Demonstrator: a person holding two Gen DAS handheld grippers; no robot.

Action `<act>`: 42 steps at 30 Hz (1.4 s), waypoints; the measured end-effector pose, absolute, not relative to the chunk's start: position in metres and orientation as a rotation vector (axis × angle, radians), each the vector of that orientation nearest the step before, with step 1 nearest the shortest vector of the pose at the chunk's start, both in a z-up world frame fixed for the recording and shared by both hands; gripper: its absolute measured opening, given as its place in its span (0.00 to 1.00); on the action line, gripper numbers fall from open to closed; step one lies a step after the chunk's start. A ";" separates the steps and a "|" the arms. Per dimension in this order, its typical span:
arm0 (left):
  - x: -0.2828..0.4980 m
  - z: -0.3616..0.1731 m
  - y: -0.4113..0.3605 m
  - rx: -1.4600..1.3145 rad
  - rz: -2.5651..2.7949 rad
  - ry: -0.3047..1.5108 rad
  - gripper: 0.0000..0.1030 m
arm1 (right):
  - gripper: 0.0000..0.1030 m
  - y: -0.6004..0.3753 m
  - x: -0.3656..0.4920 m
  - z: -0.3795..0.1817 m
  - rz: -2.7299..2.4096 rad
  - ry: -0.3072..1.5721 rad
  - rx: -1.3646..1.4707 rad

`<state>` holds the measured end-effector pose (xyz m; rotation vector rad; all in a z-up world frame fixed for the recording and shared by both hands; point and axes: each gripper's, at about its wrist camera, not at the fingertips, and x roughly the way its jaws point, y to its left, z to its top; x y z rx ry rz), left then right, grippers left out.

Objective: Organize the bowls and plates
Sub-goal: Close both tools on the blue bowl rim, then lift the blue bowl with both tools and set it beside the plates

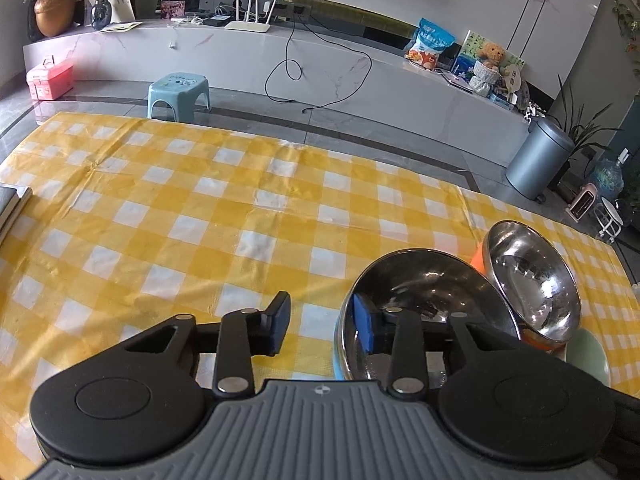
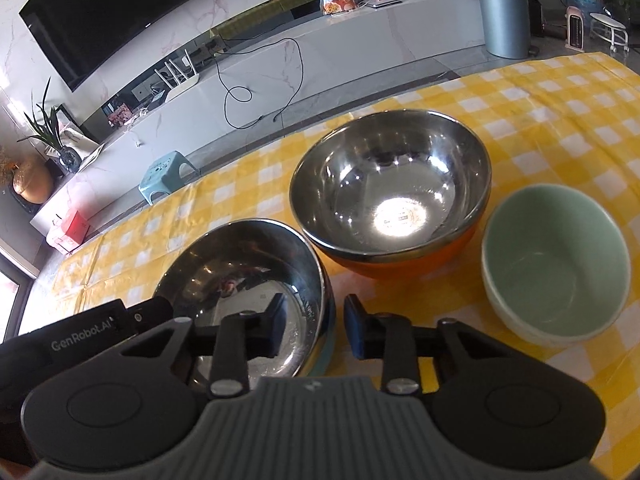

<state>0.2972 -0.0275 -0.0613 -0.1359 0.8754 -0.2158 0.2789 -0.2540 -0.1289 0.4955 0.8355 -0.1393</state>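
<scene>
Left gripper (image 1: 322, 326) straddles the blue-sided steel bowl (image 1: 424, 300), hiding its near rim.

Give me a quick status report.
Both grippers, left and right, open, each straddling the blue-sided steel bowl's rim. Orange bowl and green bowl close beside, unstacked.

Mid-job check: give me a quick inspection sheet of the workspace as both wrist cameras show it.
Surface: yellow checked tablecloth, creased.
Job's things: blue-sided steel bowl, orange-sided steel bowl, green bowl, all upright, grouped closely.
Clutter: dark flat object at the table's left edge.
Grippers: left gripper and right gripper open, each straddling the blue-sided bowl's rim.
Cables: black cable hanging off the TV bench.
Surroundings: stool, bin.
</scene>
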 end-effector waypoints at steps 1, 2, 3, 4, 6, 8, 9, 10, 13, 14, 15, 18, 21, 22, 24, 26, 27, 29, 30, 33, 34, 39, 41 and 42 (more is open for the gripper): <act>0.297 -0.062 -0.029 -0.130 -0.221 0.876 0.30 | 0.22 -0.253 0.279 -0.129 -0.143 0.835 0.493; 0.297 -0.062 -0.031 -0.128 -0.226 0.877 0.27 | 0.21 -0.253 0.279 -0.130 -0.147 0.833 0.488; 0.297 -0.063 -0.032 -0.129 -0.233 0.877 0.20 | 0.17 -0.252 0.279 -0.130 -0.152 0.831 0.485; 0.297 -0.064 -0.033 -0.130 -0.240 0.879 0.14 | 0.11 -0.252 0.279 -0.130 -0.160 0.829 0.481; 0.297 -0.065 -0.036 -0.125 -0.249 0.885 0.08 | 0.10 -0.254 0.279 -0.131 -0.168 0.827 0.480; 0.295 -0.066 -0.040 -0.097 -0.246 0.880 0.07 | 0.10 -0.254 0.279 -0.131 -0.167 0.827 0.480; 0.294 -0.066 -0.041 -0.089 -0.246 0.876 0.07 | 0.10 -0.254 0.279 -0.131 -0.167 0.828 0.476; 0.293 -0.066 -0.041 -0.088 -0.244 0.876 0.06 | 0.10 -0.253 0.279 -0.131 -0.169 0.829 0.473; 0.288 -0.062 -0.038 -0.102 -0.239 0.876 0.06 | 0.09 -0.252 0.275 -0.128 -0.171 0.832 0.470; 0.285 -0.059 -0.037 -0.103 -0.240 0.872 0.06 | 0.09 -0.251 0.272 -0.126 -0.170 0.829 0.471; 0.281 -0.055 -0.036 -0.103 -0.241 0.865 0.06 | 0.08 -0.250 0.270 -0.124 -0.169 0.825 0.469; 0.268 -0.043 -0.032 -0.108 -0.233 0.859 0.06 | 0.07 -0.250 0.259 -0.115 -0.161 0.812 0.472; 0.250 -0.032 -0.025 -0.135 -0.223 0.861 0.06 | 0.07 -0.250 0.243 -0.107 -0.150 0.810 0.495; 0.243 -0.028 -0.023 -0.146 -0.223 0.860 0.06 | 0.07 -0.251 0.237 -0.104 -0.146 0.808 0.503; 0.228 -0.020 -0.019 -0.166 -0.223 0.856 0.06 | 0.06 -0.252 0.223 -0.098 -0.141 0.800 0.513; 0.212 -0.014 -0.017 -0.173 -0.221 0.852 0.07 | 0.06 -0.251 0.206 -0.092 -0.134 0.792 0.523; 0.203 -0.011 -0.016 -0.176 -0.220 0.854 0.07 | 0.06 -0.252 0.198 -0.089 -0.130 0.792 0.527; 0.187 -0.007 -0.014 -0.195 -0.218 0.860 0.07 | 0.06 -0.254 0.181 -0.085 -0.123 0.792 0.544; 0.179 -0.005 -0.013 -0.203 -0.220 0.862 0.07 | 0.06 -0.256 0.172 -0.083 -0.118 0.794 0.551; 0.156 -0.003 -0.012 -0.220 -0.233 0.868 0.08 | 0.06 -0.263 0.146 -0.080 -0.115 0.792 0.577; 0.149 -0.003 -0.013 -0.227 -0.240 0.870 0.09 | 0.05 -0.265 0.138 -0.080 -0.116 0.791 0.585; 0.118 -0.007 -0.017 -0.268 -0.270 0.886 0.10 | 0.06 -0.280 0.098 -0.082 -0.136 0.794 0.633; 0.110 -0.010 -0.018 -0.286 -0.283 0.896 0.10 | 0.06 -0.284 0.084 -0.083 -0.150 0.789 0.636; 0.105 -0.012 -0.017 -0.298 -0.288 0.901 0.10 | 0.06 -0.285 0.077 -0.084 -0.156 0.785 0.633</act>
